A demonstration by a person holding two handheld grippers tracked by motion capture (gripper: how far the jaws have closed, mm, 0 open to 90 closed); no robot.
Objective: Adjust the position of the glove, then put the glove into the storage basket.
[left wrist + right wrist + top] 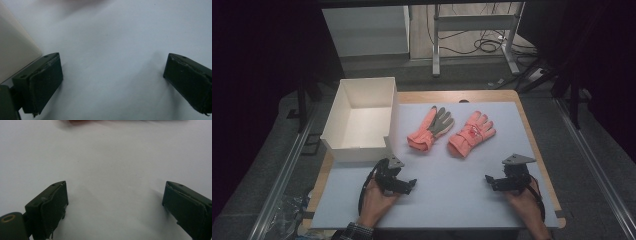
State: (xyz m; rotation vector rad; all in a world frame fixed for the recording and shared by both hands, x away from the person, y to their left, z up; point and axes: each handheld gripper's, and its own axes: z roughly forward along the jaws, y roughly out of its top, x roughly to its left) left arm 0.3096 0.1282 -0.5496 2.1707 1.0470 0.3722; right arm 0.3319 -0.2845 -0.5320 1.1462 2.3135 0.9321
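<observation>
Beyond both grippers — left gripper (408, 184), right gripper (490, 181), jaws wide, empty — lie two gloves (451, 130).

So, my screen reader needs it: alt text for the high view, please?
Two orange gloves lie side by side mid-table, beside a white box. Nearer the person, the left gripper and right gripper rest open, holding nothing.

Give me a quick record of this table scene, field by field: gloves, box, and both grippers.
left glove: orange with grey palm, flat on the mat
right glove: orange, beside the first, apart from it
box: white, open-topped, empty, left of the gloves
left gripper: open, nothing between its fingers, near the box corner
right gripper: open, holding nothing
mat: pale grey
</observation>
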